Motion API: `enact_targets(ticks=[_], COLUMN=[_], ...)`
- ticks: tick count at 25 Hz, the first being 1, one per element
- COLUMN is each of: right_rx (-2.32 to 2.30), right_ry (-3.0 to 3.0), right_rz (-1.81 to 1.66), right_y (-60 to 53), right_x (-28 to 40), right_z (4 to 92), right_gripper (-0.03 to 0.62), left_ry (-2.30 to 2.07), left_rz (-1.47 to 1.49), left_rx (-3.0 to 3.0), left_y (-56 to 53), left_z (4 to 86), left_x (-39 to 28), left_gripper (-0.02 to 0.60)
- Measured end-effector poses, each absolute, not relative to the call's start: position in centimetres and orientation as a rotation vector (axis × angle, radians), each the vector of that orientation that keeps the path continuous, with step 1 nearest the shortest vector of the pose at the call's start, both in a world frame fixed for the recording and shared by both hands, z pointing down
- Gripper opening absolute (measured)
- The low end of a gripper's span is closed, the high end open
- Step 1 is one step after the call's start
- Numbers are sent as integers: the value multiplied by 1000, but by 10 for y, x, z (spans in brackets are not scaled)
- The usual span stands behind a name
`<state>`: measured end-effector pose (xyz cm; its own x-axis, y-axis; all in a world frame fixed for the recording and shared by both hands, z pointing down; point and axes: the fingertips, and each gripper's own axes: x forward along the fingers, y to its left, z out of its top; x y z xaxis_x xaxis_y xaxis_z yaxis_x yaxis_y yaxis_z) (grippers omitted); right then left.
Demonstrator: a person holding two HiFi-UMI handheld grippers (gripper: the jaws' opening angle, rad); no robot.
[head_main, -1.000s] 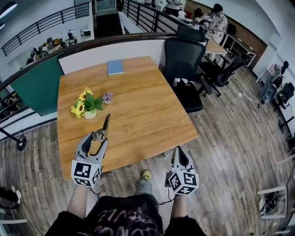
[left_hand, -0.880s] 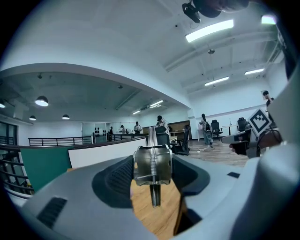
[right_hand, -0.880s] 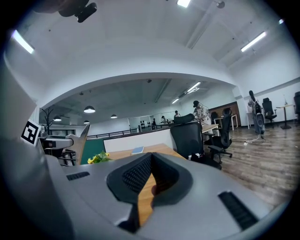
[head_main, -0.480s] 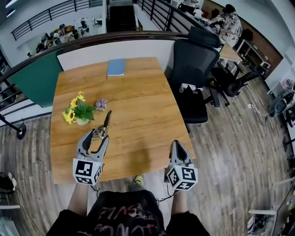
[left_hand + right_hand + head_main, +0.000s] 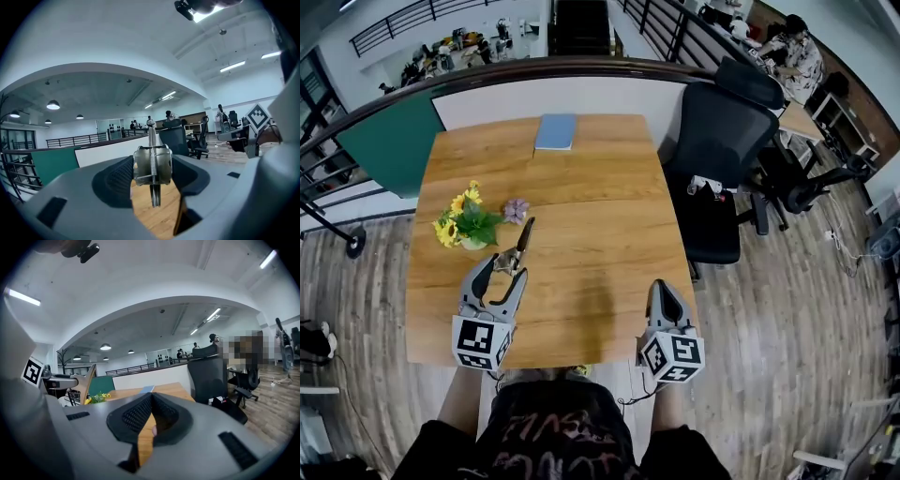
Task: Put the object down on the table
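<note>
Tools point forward over the table (image 5: 609, 197) edge: left tool (image 5: 503, 271) clamps a metal implement (image 5: 522, 244), right tool (image 5: 664, 290) clenched empty.

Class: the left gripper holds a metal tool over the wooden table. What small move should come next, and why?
Probably lower the left gripper toward bare wood on the table before opening. Its jaws clamp the metal tool, which seems to sit above the tabletop, its tip near the flowers, so keep it right of them.

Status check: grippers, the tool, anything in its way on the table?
Left gripper shut on slim metal hand tool, over wooden table. Right gripper shut, empty. Potted yellow flowers close beside tool tip.
</note>
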<state>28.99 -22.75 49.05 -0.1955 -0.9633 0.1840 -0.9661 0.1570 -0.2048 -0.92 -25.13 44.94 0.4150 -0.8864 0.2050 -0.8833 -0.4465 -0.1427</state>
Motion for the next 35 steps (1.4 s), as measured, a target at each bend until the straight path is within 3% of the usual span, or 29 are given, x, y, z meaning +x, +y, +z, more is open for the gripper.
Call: enact_targets(ticks=[19, 35], right_rx=[1980, 1991], right_ry=[-2376, -2345], right_rz=[410, 463], right_y=[-245, -244], right_x=[244, 223], right_z=[483, 495], right_gripper=[5, 5], left_ry=[1582, 1259], left_rz=[-436, -971], left_rx=[-2659, -2652], left_y=[-272, -295], left_z=[459, 558], left_x=[-44, -49], left_gripper=[249, 249])
